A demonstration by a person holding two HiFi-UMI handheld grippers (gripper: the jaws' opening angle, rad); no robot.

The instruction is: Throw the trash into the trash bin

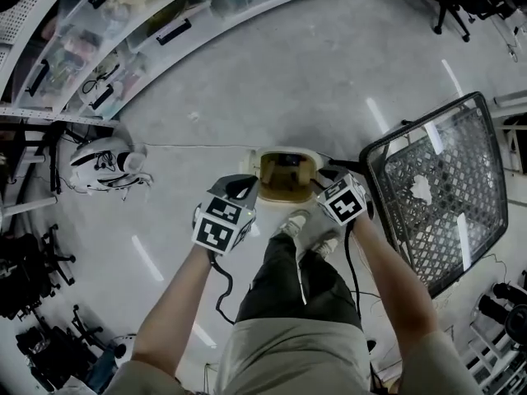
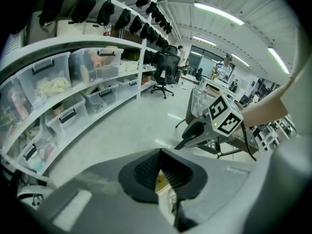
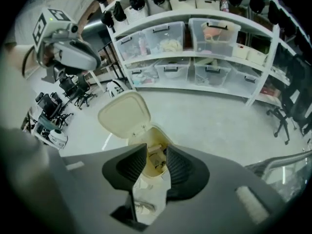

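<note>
Two arms reach out: one tool is shut, one is open.

In the head view the bare left arm (image 1: 174, 303) comes in from 7 o'clock and the bare right arm (image 1: 397, 280) comes in from 5 o'clock. Each arm ends at a tool tipped down, with its nose toward 12 o'clock. The left tool (image 1: 247, 189) sits at 8 o'clock from the middle and the right tool (image 1: 324, 184) at 3 o'clock, near each other but apart. The left tool's jaws are pressed together. The right tool's jaws stand apart with a clear gap. One leg (image 1: 284, 282) sticks out between the arms.
</note>
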